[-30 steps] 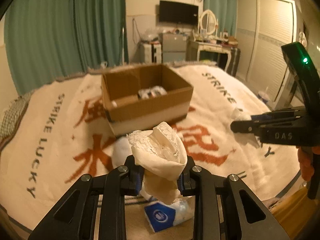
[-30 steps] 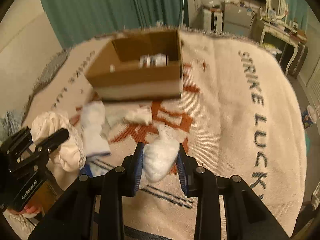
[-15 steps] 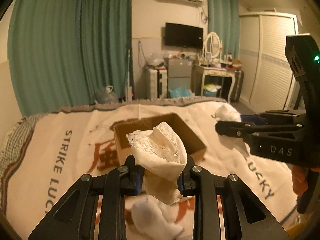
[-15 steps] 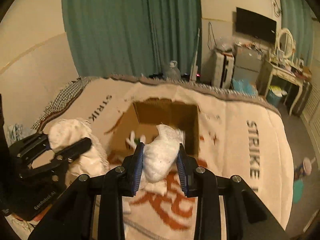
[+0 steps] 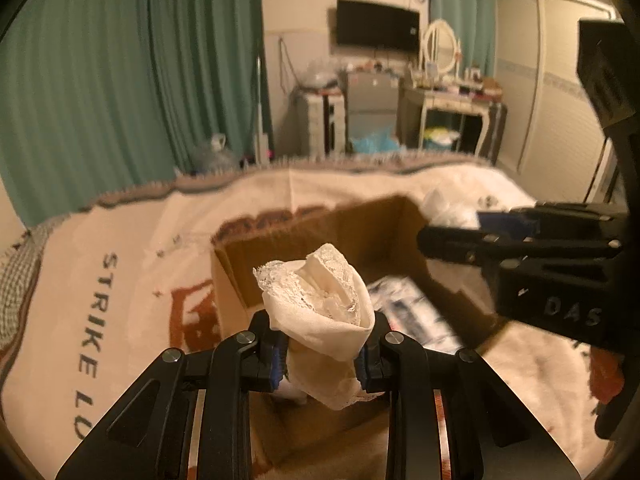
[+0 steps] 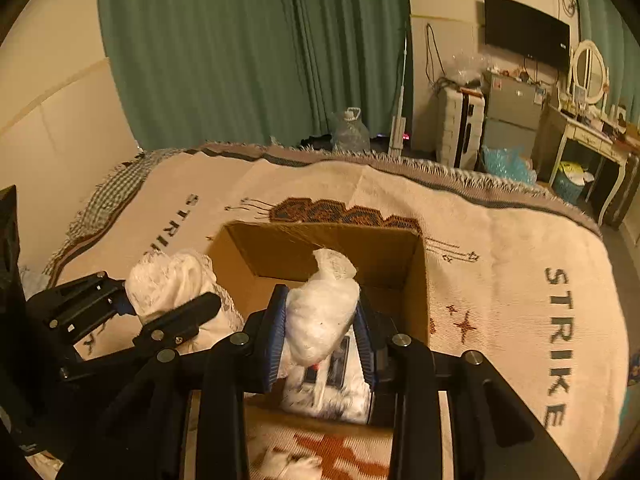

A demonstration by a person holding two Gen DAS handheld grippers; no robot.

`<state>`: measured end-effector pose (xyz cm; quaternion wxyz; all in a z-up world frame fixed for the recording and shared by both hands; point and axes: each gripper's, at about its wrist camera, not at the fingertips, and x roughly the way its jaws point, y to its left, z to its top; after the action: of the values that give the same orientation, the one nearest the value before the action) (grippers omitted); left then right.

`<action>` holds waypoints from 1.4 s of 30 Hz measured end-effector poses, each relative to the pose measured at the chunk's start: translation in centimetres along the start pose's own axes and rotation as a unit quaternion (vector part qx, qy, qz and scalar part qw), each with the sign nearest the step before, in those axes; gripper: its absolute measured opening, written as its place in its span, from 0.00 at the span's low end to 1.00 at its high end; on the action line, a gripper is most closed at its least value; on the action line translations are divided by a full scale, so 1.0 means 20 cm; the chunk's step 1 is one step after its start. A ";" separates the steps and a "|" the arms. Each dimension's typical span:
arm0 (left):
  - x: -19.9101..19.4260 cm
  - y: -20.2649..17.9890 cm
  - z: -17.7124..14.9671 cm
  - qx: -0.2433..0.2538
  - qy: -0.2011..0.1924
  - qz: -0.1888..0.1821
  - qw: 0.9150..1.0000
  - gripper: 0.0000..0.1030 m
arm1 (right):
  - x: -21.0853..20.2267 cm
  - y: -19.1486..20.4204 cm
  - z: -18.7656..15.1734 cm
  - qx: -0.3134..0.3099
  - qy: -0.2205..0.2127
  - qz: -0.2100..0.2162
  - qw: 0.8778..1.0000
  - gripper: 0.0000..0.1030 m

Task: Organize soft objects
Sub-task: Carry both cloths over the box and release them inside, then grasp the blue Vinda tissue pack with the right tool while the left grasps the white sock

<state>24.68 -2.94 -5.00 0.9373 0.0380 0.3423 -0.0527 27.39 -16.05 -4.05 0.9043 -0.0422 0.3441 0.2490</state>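
My left gripper (image 5: 320, 354) is shut on a cream lace-edged cloth (image 5: 320, 312) and holds it over the near left part of the open cardboard box (image 5: 280, 248). My right gripper (image 6: 322, 338) is shut on a white crumpled cloth (image 6: 322, 312) and holds it above the box (image 6: 392, 256). Each gripper shows in the other's view: the left one with its cream cloth (image 6: 168, 284) at left, the right one (image 5: 520, 248) at right. A white and dark patterned soft item (image 6: 336, 380) lies inside the box; it also shows in the left wrist view (image 5: 416, 316).
The box sits on a bed under a cream "STRIKE LUCKY" blanket (image 6: 520, 264) with orange characters. A white cloth (image 6: 288, 464) lies on the blanket in front of the box. Green curtains, a dresser with mirror and a TV stand beyond the bed.
Both grippers have moved forward with their cloths from in front of the box to over it. The box interior now fills the lower middle of both views.
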 end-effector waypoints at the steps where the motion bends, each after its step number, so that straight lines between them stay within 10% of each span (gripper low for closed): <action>1: 0.04 0.01 -0.01 -0.002 0.007 0.000 1.000 0.26 | 0.04 -0.02 -0.01 0.002 0.003 0.001 1.000 0.32; 5: 0.13 0.00 -0.06 -0.007 0.030 0.003 1.000 0.29 | 0.17 -0.05 -0.04 0.004 0.011 -0.008 1.000 0.34; 11: 0.11 -0.04 -0.08 -0.011 0.024 0.022 0.999 0.74 | 0.17 -0.09 -0.05 0.008 -0.005 -0.032 0.999 0.78; 33: -1.26 0.00 0.01 0.018 -0.179 0.060 0.982 0.88 | -1.24 0.33 -0.01 -0.004 -0.149 -0.152 0.977 1.00; 42: -1.38 0.08 -0.32 0.039 -0.152 0.027 0.987 0.89 | -1.33 0.51 -0.41 0.012 -0.120 -0.153 0.981 1.00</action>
<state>-0.15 1.43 7.97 0.9775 0.0751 0.1919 -0.0458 0.63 -20.36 7.88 0.9669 -0.0534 0.2253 0.1067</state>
